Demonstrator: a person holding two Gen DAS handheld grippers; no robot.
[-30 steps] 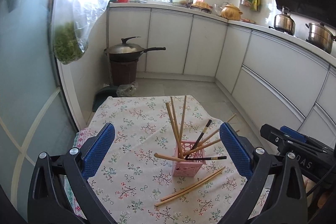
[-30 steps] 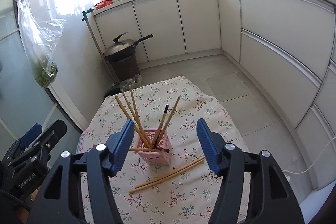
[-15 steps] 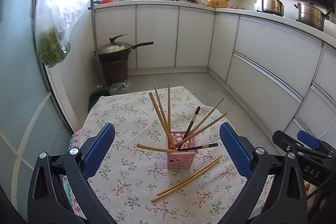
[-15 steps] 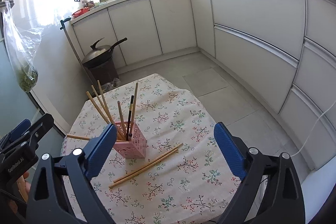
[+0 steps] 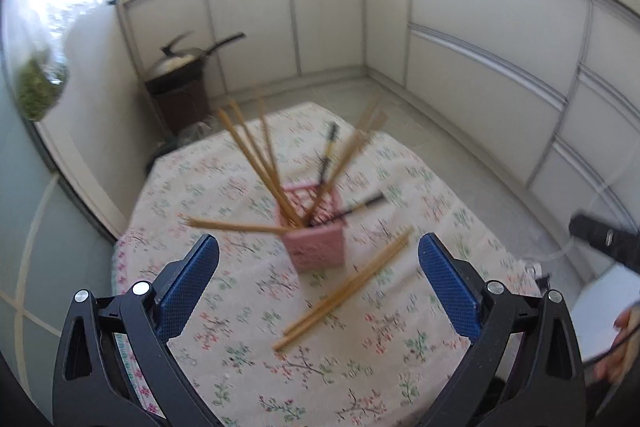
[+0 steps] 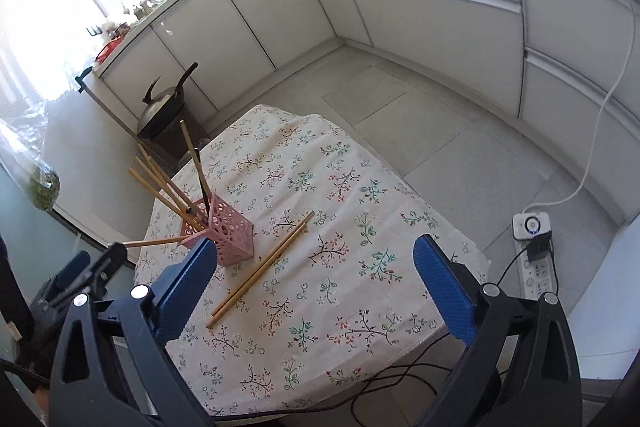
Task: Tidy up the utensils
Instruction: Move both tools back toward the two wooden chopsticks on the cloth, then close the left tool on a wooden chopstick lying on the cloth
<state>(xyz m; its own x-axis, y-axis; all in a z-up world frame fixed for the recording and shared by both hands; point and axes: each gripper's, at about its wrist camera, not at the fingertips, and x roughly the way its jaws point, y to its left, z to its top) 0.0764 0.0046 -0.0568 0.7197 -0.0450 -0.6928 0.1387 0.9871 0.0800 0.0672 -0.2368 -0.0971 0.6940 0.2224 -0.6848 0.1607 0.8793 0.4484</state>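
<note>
Two long, thin wooden chopsticks [image 6: 262, 267] are seen lying flat, side by side, on the flowered tablecloth [image 6: 340, 227], just beside the small pink plastic basket with holes in its walls [image 6: 228, 231]. They are most likely the ones that are not yet put away. More wooden chopsticks [image 5: 256, 155] and two dark ones are stood in the basket, leaning out like a fan because the basket is short and they are tall. One wooden stick [image 5: 236, 226] is laid almost flat across the basket's rim, and it could be tipped out easily.

The left gripper [image 5: 319, 277] is held above the cloth, on the near side of the basket, with its blue pads spread wide and nothing held between them. The right gripper [image 6: 310, 285] is opened just as wide and is empty too, with the loose pair seen between its pads. It is probably placed there so the pair can be picked up.

In the left view everything is blurred, but the inside of the basket is shown from above. In the right view the picture is sharp, the holes in the basket wall are seen, and a white power strip [image 6: 534, 251] is shown on the floor, well apart from the basket.
</note>
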